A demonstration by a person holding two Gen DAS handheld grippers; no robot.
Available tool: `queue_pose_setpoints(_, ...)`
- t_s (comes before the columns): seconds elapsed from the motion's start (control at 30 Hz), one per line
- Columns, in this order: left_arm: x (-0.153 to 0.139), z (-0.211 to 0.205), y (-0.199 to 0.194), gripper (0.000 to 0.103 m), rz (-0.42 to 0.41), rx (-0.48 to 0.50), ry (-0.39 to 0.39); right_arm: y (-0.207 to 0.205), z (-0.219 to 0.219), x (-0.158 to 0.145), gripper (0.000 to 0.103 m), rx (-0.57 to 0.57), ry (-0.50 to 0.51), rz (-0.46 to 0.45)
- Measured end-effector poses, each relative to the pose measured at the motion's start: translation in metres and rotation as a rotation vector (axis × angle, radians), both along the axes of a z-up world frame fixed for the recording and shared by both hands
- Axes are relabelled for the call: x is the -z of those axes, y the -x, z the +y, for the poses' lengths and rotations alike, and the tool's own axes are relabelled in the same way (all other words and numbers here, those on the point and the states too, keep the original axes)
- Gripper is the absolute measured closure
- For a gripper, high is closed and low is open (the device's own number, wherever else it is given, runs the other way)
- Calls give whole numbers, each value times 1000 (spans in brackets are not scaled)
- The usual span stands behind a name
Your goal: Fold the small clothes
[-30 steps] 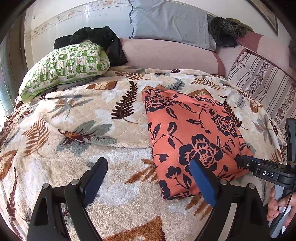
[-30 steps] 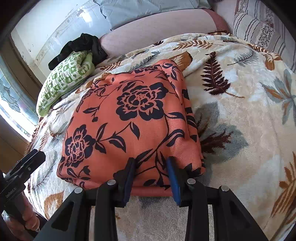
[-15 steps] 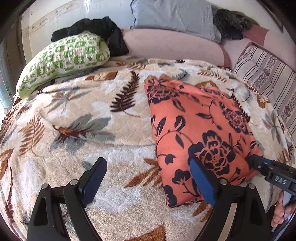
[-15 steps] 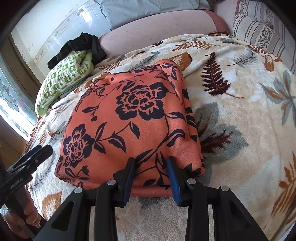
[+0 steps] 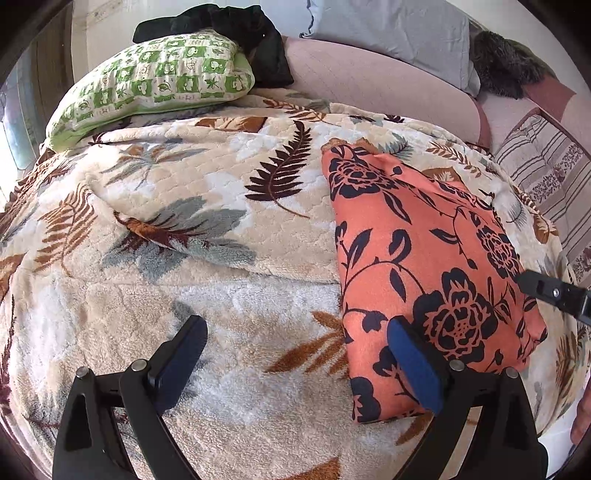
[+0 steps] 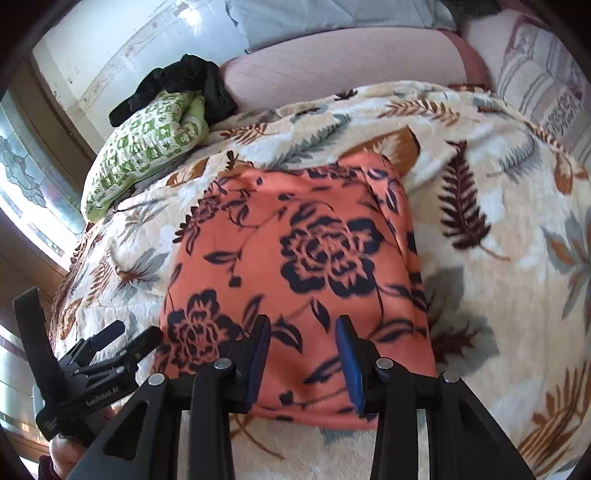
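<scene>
Left hand-held gripper (image 5: 295,363): jaws wide, just opened further, holding nothing, over the blanket (image 5: 221,295). Just to its right, orange flowered cloth (image 5: 424,266) lying folded on the bed, long axis running away toward the pillows. Right hand-held gripper (image 6: 303,358): nearer, half open, hovering over the near edge, seemingly gripping nothing.

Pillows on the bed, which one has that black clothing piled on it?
The green-and-white checked pillow at the far left corner; black clothing lies bunched on its far end. The grey pillow and striped pillow carry none.
</scene>
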State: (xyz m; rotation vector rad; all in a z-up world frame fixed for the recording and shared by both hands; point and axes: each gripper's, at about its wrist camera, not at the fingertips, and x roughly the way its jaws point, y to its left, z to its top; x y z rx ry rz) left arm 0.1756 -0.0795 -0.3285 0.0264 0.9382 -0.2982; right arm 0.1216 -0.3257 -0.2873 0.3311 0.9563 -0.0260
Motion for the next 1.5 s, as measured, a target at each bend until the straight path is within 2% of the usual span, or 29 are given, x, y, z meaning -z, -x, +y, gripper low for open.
queue_pose_setpoints(0.1,8,-2,-5,4,37,0,-6,-29,18,6,63,-33,33,18)
queue_pose_setpoints(0.17,10,-2,-5,4,45,3,-10,-50,26,35,62,-52,8,122)
queue_pose_setpoints(0.2,10,-2,-5,4,49,3,-13,-57,30,45,62,-60,33,151)
queue_pose_setpoints(0.23,10,-2,-6,4,53,0,-8,-61,35,44,63,-68,58,145)
queue_pose_setpoints(0.33,11,-2,-8,4,74,-4,4,-82,36,32,63,-85,51,215)
queue_pose_setpoints(0.5,10,-4,-9,4,79,-5,-1,-120,56,2,63,-138,77,142)
queue_pose_setpoints(0.57,10,-4,-8,4,76,-3,-1,-139,67,9,63,-152,68,152)
queue_pose_setpoints(0.63,11,-3,-9,4,72,-5,-8,-156,77,30,60,-152,88,187)
queue_pose_setpoints(0.73,11,-3,-9,4,72,-1,-5,-163,74,48,57,-126,53,149)
queue_pose_setpoints(0.9,9,-4,-6,4,57,7,-6,-143,62,29,57,-127,6,137)
queue_pose_setpoints(1.07,6,-6,3,4,12,22,-11,-79,29,6,57,-46,21,43)
queue_pose_setpoints(1.13,8,-11,10,4,-11,44,-30,-53,19,10,57,-13,87,53)
queue_pose_setpoints(1.2,13,-16,15,4,-14,77,-43,-31,10,31,56,4,106,99)
queue_pose_setpoints(1.27,18,-18,22,4,-26,87,-60,-3,11,38,56,-2,138,17)
queue_pose_setpoints(1.33,18,-16,29,4,-44,87,-65,16,17,39,53,-5,178,2)
queue_pose_setpoints(1.5,9,-8,45,4,-36,108,-75,41,2,41,50,41,51,3)
